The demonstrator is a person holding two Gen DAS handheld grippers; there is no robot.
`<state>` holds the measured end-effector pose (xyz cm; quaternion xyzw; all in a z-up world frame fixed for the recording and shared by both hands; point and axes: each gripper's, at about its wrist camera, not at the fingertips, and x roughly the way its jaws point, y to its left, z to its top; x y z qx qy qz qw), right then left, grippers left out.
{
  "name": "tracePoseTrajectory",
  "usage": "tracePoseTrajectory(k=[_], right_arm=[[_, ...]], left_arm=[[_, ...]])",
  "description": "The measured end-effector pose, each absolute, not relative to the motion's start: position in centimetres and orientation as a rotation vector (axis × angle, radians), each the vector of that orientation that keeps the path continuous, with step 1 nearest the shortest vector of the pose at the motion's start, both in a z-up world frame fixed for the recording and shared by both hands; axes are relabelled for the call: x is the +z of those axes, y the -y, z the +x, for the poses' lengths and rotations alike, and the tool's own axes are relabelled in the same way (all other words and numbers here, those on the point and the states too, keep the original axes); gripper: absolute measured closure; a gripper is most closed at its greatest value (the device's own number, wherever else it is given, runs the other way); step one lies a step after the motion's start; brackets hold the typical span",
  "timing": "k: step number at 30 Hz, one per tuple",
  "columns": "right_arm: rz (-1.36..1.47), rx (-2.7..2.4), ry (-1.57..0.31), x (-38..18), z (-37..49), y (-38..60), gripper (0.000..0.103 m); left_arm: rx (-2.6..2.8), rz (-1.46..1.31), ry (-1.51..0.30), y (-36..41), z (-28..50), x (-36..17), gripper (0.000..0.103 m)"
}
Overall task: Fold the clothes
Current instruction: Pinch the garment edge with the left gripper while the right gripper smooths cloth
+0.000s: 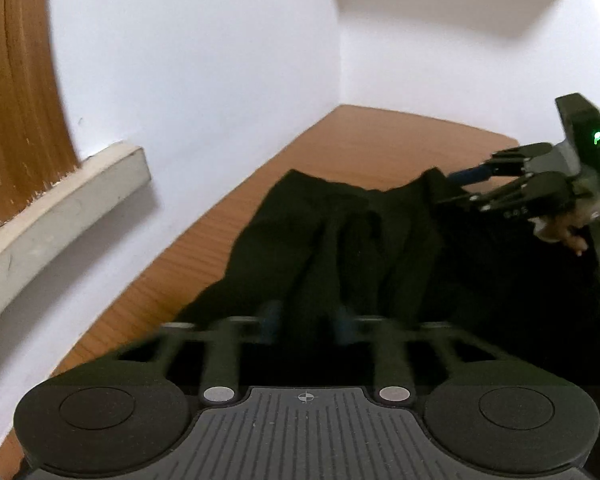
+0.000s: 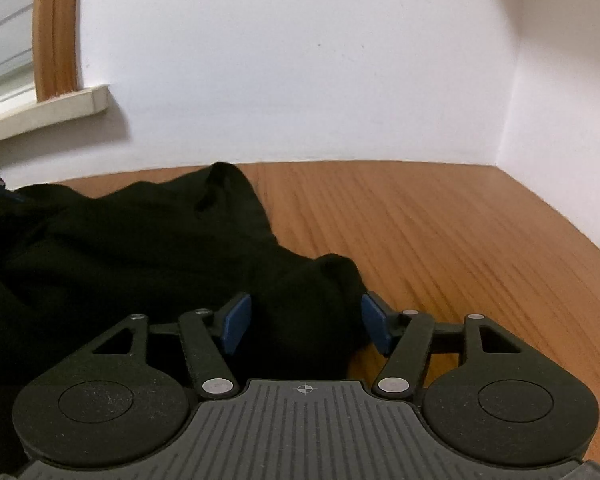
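A black garment (image 1: 380,232) lies crumpled on the wooden table (image 1: 360,136). My left gripper (image 1: 308,316) sits low over its near edge. Its blue pads are blurred, with a ridge of black cloth between them, and they read as shut on that cloth. My right gripper (image 2: 305,320) is open, and a hump of the garment (image 2: 120,248) fills the gap between its blue pads (image 2: 236,320). In the left wrist view the right gripper (image 1: 456,186) reaches onto the garment's far right corner, held by a person's hand (image 1: 560,232).
The table (image 2: 440,232) runs into a corner of white walls. A pale window sill (image 1: 60,200) under a wooden frame (image 1: 16,100) juts out on the left wall. Bare wood stretches to the right of the garment.
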<state>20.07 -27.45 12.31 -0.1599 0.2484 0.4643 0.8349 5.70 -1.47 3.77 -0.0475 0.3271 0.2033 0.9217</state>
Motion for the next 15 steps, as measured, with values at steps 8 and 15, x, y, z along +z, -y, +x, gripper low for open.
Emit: tracePoseTrajectory(k=[8,15], right_arm=[[-0.337,1.018,-0.514,12.3,19.7,27.7,0.042],[-0.313,1.016,-0.521,12.4,19.9,28.0,0.041]], left_arm=[[0.515,-0.154,-0.552,-2.5,2.9,7.2,0.099],[0.467,-0.181,-0.540,-2.6,2.8,6.5,0.099]])
